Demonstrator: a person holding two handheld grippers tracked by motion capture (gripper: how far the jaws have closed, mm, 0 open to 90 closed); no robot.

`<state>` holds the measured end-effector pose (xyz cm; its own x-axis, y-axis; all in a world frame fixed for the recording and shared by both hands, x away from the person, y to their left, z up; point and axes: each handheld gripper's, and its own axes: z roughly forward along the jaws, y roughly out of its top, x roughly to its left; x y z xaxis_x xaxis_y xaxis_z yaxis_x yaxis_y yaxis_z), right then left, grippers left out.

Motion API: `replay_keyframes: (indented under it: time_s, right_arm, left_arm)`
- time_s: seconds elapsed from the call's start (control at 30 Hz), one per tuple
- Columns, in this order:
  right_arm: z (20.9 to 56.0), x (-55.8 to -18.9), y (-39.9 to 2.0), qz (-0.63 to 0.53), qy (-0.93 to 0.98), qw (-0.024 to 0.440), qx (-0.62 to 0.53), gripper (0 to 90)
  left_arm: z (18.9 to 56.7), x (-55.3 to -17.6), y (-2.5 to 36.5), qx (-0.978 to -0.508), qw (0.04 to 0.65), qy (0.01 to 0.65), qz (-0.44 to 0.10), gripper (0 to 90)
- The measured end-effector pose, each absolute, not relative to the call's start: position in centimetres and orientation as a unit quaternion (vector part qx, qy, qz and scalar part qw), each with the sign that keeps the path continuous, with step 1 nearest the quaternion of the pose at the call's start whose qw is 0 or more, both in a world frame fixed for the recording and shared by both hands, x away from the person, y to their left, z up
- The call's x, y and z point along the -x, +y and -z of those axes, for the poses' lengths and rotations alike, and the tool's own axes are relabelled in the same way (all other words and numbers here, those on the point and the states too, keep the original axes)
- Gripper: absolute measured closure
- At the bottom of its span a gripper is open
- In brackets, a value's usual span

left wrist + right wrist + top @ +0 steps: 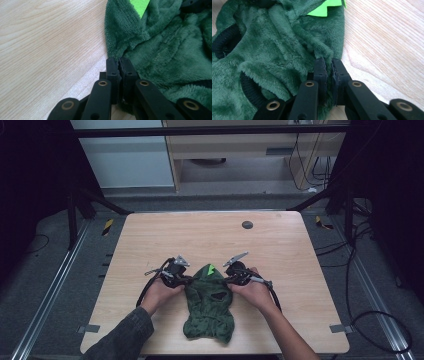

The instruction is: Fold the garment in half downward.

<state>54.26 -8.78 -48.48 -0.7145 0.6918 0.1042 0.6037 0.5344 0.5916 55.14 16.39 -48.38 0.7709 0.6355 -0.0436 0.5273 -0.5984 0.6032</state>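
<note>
Wooden table [150, 240] carries one dark green fleece garment [207, 305], lying near the front edge at centre, crumpled, with black ribbed trim [227, 42] at its openings and a bright green zigzag patch [211, 268] at its far end.

Left gripper [186, 280] is held in the person's left hand [161, 292] and sits at the garment's left edge. In the left gripper view its two black jaws stand pressed nearly together, with a pinch of the green fleece caught between the tips [118, 65]; bare table lies to their left.

Right gripper [228, 280] is held in the right hand [255, 292] at the garment's right edge, level with the other. The right gripper view shows its jaws likewise closed to a narrow slit, clamped on a fold of fleece [325, 53] just below the zigzag patch.

A small dark round disc [247, 224] sits on the table's far side, well apart from the garment
</note>
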Motion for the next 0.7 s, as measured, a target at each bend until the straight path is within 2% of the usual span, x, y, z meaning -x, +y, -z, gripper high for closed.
replay_keyframes:
  time_s: [0.7]
  right_arm:
    - [44.1,-55.8,-8.1,-0.330,0.871,0.108,-0.349,84.7]
  left_arm:
    - [45.0,-56.2,17.6,-0.880,0.325,0.328,-0.115,88.0]
